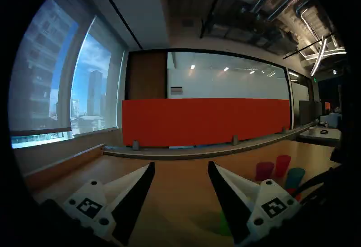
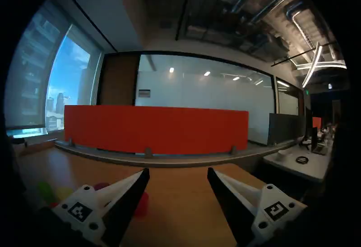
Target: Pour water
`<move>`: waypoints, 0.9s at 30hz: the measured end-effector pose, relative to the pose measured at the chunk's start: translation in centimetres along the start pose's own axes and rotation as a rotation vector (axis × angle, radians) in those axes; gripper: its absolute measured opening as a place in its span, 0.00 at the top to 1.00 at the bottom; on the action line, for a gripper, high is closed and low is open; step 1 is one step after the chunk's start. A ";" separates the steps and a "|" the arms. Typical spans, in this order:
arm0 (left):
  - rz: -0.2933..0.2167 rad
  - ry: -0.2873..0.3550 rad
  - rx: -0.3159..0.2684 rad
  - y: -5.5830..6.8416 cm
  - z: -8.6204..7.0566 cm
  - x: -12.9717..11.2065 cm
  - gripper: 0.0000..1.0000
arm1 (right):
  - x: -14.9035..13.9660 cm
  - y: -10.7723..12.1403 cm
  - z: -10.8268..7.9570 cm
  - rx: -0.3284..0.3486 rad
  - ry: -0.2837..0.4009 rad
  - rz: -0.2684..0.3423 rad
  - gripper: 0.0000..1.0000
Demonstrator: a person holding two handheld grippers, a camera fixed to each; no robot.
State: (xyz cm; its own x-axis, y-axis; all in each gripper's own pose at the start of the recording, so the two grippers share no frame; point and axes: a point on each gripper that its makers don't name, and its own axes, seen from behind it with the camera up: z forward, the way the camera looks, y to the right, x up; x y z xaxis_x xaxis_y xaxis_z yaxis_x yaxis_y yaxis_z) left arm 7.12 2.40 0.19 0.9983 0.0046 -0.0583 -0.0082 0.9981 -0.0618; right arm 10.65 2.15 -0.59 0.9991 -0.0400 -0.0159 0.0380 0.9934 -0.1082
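My left gripper (image 1: pixel 181 166) hangs open above the wooden table (image 1: pixel 180 188) with nothing between its fingers. To its right stand several plastic cups: a magenta cup (image 1: pixel 264 171), a red cup (image 1: pixel 283 165) and a teal cup (image 1: pixel 295 177); a green cup (image 1: pixel 224 224) sits low beside the right finger. My right gripper (image 2: pixel 178 171) is open too and holds nothing. A red cup (image 2: pixel 141 203) peeks out beside its left finger, with a green cup (image 2: pixel 45 192) and a yellow cup (image 2: pixel 63 194) at far left.
An orange divider panel (image 1: pixel 205 121) stands along the table's far edge. Large windows (image 1: pixel 67 93) run along the left. A neighbouring desk (image 2: pixel 298 161) with small items lies to the right. Bare tabletop stretches ahead of both grippers.
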 end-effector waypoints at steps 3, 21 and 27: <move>-0.004 -0.002 0.011 -0.3 0.0 -0.7 0.14 | -0.1 0.1 0.1 -0.013 -0.001 -0.005 0.01; -0.004 -0.023 0.044 -1.5 -0.5 -4.3 0.14 | -0.6 0.7 -0.5 -0.047 -0.014 -0.024 0.01; -0.009 -0.013 0.054 -1.9 -0.8 -4.7 0.14 | -0.5 1.0 -0.6 -0.055 -0.016 -0.014 0.01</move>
State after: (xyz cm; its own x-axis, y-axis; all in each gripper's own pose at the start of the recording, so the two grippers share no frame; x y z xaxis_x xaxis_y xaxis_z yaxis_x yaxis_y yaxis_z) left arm 2.45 0.47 -0.19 0.9990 -0.0039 -0.0450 0.0035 1.0000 -0.0082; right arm 10.22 3.14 -1.28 0.9986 -0.0521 0.0015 0.0516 0.9854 -0.1624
